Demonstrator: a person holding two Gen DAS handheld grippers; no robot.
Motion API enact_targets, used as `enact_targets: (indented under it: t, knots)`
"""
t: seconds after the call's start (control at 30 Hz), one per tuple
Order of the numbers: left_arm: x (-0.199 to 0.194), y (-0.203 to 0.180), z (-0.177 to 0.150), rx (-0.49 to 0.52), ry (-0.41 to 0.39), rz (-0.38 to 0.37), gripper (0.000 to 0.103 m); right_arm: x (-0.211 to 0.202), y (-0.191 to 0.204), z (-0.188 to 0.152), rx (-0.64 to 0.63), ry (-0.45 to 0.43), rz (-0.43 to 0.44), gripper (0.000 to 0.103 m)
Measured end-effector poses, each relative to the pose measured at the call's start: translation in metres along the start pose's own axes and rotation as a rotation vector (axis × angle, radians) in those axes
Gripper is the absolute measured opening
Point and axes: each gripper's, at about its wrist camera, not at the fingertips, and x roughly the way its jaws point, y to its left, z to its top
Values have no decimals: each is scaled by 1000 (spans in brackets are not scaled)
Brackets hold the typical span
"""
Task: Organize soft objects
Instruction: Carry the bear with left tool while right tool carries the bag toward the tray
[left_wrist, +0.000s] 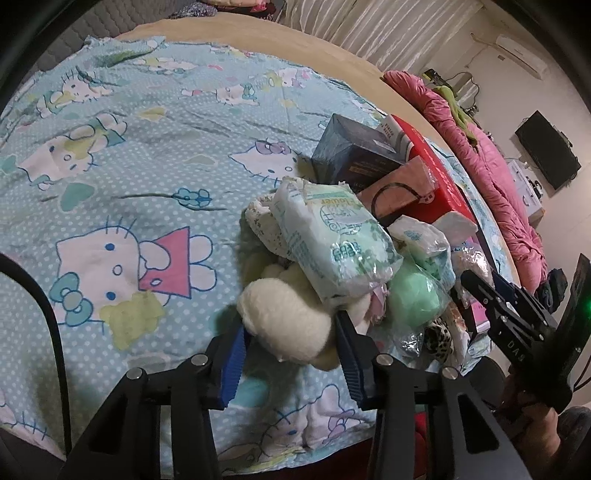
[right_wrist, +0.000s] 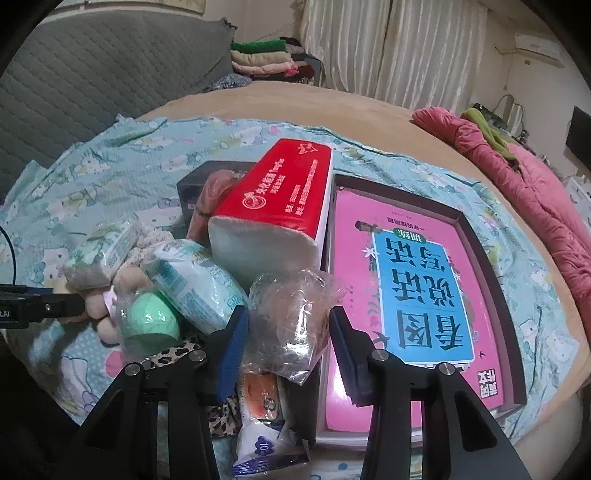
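Pile: cream plush toy (left_wrist: 284, 325), green ball (left_wrist: 413, 299), tissue packs heaped on the cartoon-print sheet (left_wrist: 129, 155).
Left gripper (left_wrist: 291, 332): clamped on the plush toy.
Right gripper (right_wrist: 288, 332): pads pressing the clear plastic bag (right_wrist: 291, 317).
Obstructions: red tissue pack (right_wrist: 273, 210) leans just behind; pink book box (right_wrist: 424, 295) beside.
Unclear: the bag's contents.

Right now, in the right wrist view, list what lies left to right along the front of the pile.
Green ball in plastic → pale green tissue pack → clear plastic bag between the right gripper's fingers → pink book in its box.
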Motion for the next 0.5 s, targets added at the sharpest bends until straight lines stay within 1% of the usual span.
enact_targets:
  t: [0.2, 0.23, 0.33, 0.5]
  knots:
    - [-21, -13, -6, 39, -35, 32, 44, -11, -4, 0, 20, -32, 20, 46]
    - [-24, -15, -7, 48, -41, 39, 42, -12, -5, 0, 22, -35, 22, 46]
    - [-33, -22, -9, 73, -53, 81, 41, -16, -8, -1, 35, -44, 28, 46]
    - [-36, -20, -9, 59, -56, 88, 41, -19, -13, -1, 53, -52, 41, 46]
